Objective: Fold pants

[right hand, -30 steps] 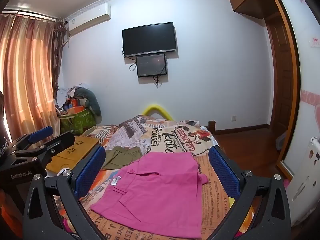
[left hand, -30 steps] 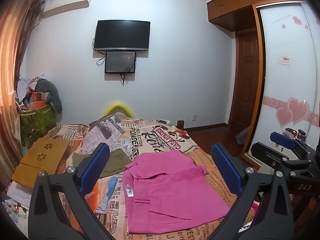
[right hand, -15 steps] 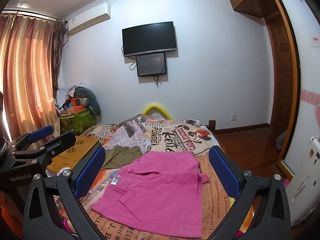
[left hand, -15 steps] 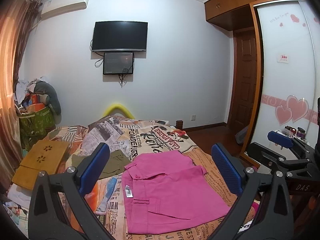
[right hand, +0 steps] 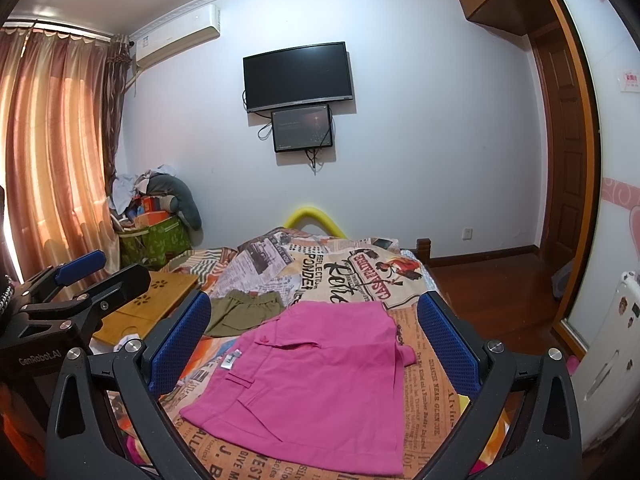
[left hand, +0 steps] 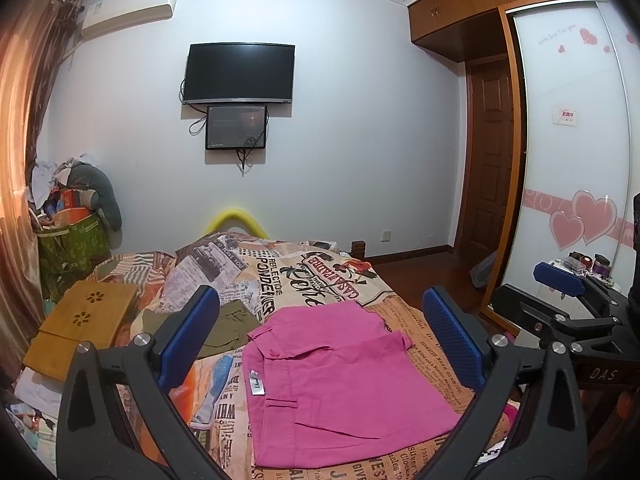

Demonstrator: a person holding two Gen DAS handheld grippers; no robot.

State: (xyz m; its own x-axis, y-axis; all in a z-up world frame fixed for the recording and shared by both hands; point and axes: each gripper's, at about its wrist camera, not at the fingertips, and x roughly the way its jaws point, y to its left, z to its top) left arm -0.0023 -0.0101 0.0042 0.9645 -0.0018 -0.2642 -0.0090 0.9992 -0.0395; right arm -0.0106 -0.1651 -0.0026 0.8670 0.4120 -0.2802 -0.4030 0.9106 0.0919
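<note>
Pink pants point(left hand: 340, 380) lie folded into a flat rectangle on the newspaper-print bedspread point(left hand: 288, 276), white label at the left edge. They also show in the right wrist view point(right hand: 316, 384). My left gripper point(left hand: 320, 336) is open and empty, held above the near edge of the pants. My right gripper point(right hand: 316, 340) is open and empty, likewise above the pants. The right gripper shows at the right edge of the left wrist view point(left hand: 568, 312); the left gripper shows at the left of the right wrist view point(right hand: 72, 292).
Olive green shorts point(left hand: 228, 328) lie on the bed left of the pink pants. A wooden lap tray point(left hand: 84, 328) sits at the bed's left side. A green basket of clutter point(left hand: 72, 240) stands by the curtain. A wardrobe point(left hand: 576, 168) is on the right.
Both grippers stay open and barely move; the left wrist view has drifted slightly, so the pants sit a little differently in frame.
</note>
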